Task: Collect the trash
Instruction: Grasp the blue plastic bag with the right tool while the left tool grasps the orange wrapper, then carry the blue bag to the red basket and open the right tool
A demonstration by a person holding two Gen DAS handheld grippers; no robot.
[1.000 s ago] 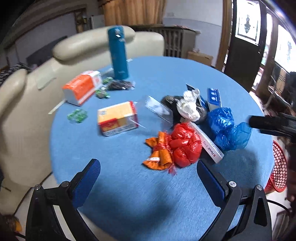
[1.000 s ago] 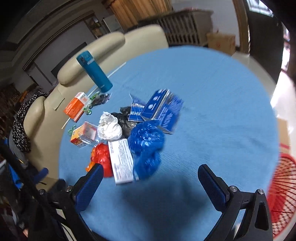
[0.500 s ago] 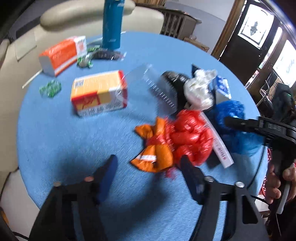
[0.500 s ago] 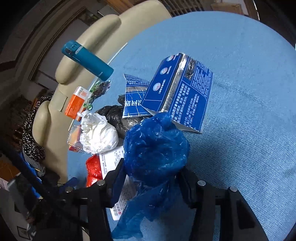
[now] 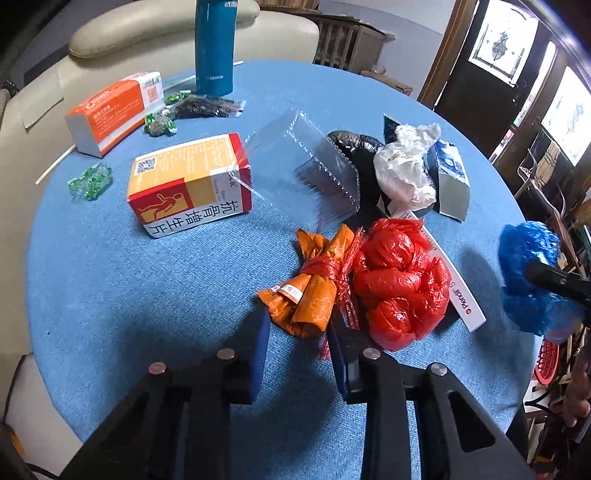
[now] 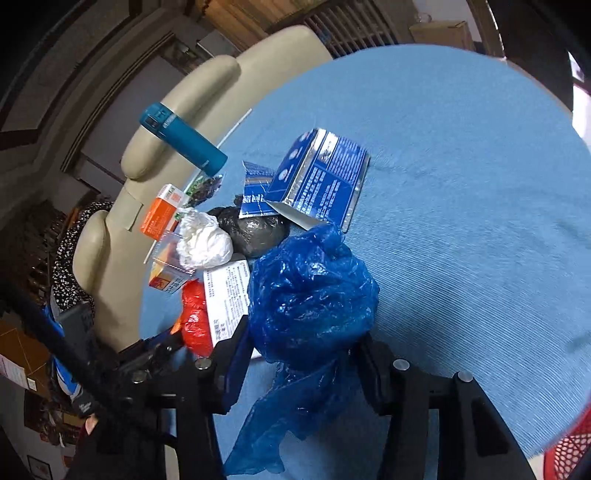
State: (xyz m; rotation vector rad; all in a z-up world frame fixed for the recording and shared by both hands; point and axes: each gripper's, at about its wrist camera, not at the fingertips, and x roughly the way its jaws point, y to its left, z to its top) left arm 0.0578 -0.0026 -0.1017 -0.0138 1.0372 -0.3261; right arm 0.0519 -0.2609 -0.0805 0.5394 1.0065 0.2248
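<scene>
My right gripper (image 6: 301, 354) is shut on a crumpled blue plastic bag (image 6: 310, 299) and holds it above the blue table; the bag also shows in the left wrist view (image 5: 528, 280). My left gripper (image 5: 297, 332) is closed around the lower end of an orange wrapper (image 5: 314, 291) that lies on the table beside a red plastic bag (image 5: 399, 284). Other trash lies behind: a clear plastic box (image 5: 306, 166), a white crumpled bag (image 5: 406, 166), a black bag (image 5: 354, 147), and a torn blue carton (image 6: 317, 177).
An orange-yellow medicine box (image 5: 188, 184), an orange-white box (image 5: 114, 110), green candy wrappers (image 5: 90, 181) and a teal flask (image 5: 214, 48) stand on the round blue table (image 5: 129, 288). A red mesh basket (image 5: 546, 362) sits off the table's right edge. A cream sofa (image 5: 147, 33) is behind.
My right gripper closed on the blue bag and lifted it off the table toward the right edge. My left gripper moved in and closed around the orange wrapper.
</scene>
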